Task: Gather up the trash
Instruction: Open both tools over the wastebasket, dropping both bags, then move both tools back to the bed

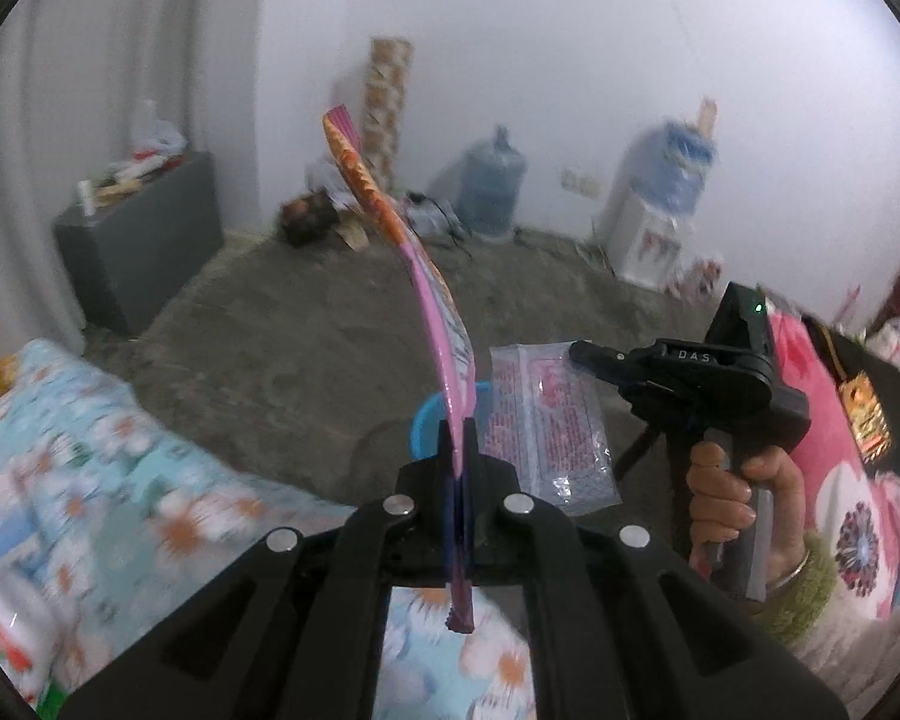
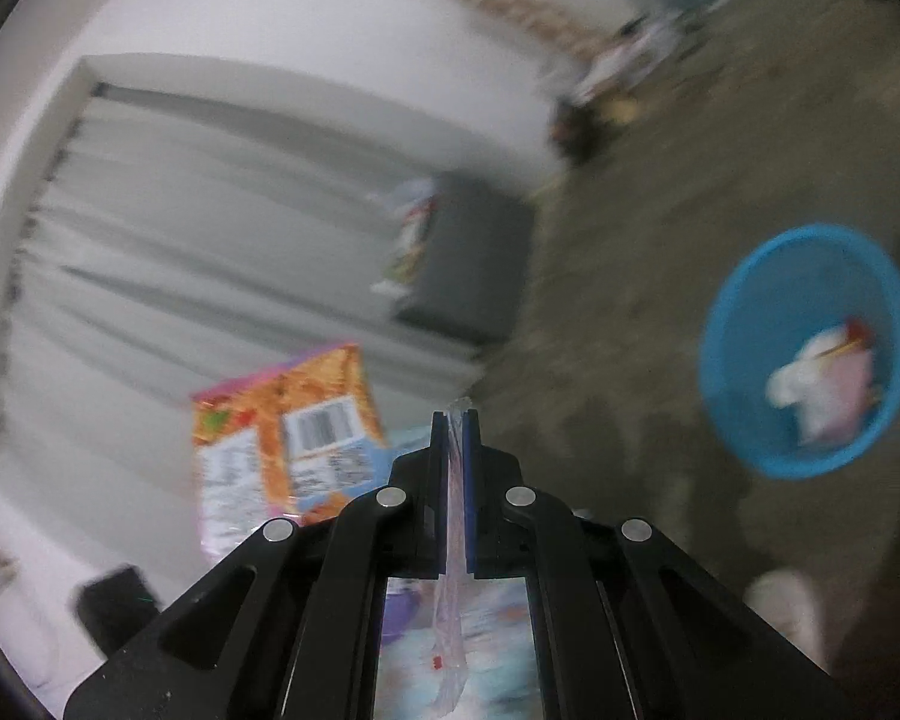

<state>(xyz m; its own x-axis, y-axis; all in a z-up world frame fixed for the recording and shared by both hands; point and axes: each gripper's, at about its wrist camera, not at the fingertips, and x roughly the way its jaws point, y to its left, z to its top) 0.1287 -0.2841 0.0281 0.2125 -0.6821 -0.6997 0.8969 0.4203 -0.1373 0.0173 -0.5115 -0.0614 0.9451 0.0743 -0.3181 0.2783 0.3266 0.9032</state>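
My left gripper (image 1: 461, 426) is shut on a pink and orange snack wrapper (image 1: 426, 276) that stands up edge-on from the jaws. The same wrapper shows flat in the right wrist view (image 2: 282, 450). My right gripper (image 2: 456, 417) is shut on a clear plastic packet with pink print (image 1: 546, 426), held in the air to the right of the left gripper. The right gripper also shows in the left wrist view (image 1: 576, 351). A blue bin (image 2: 804, 354) stands on the floor with white and pink trash inside; its rim shows behind my left jaws (image 1: 426, 420).
A floral blanket (image 1: 90, 480) lies at lower left. A grey cabinet (image 1: 138, 240) stands by the curtain. Water jugs (image 1: 489, 186) and a white dispenser (image 1: 648, 240) stand against the far wall. A pink floral cover (image 1: 834, 456) lies at right.
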